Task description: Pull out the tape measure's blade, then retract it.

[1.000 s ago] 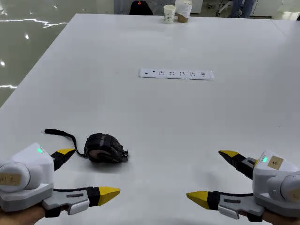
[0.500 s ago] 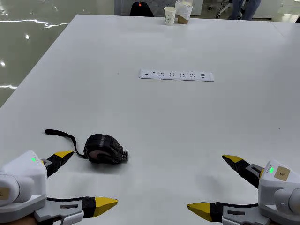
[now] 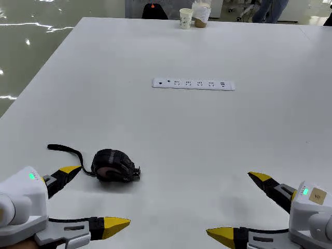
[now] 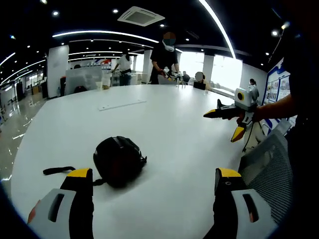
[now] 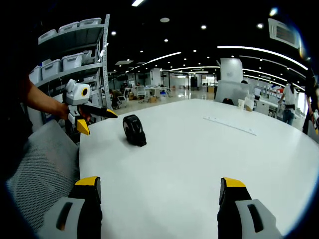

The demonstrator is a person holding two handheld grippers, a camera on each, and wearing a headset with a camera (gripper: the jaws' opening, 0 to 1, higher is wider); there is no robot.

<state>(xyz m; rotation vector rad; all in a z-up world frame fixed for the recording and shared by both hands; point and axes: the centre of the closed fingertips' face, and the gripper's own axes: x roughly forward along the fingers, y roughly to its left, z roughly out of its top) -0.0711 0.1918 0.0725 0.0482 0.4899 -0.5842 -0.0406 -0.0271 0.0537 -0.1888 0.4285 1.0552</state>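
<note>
The left gripper (image 3: 97, 196) hovered at the near left of the white surface (image 3: 207, 135), jaws wide apart and empty. Just ahead of it lay the black tape measure (image 3: 114, 165), blade wound in, its strap (image 3: 65, 149) trailing left. A power strip (image 3: 193, 84) lay farther back. The right gripper (image 3: 236, 205), well apart at the near right, also had its jaws spread, holding nothing.
</note>
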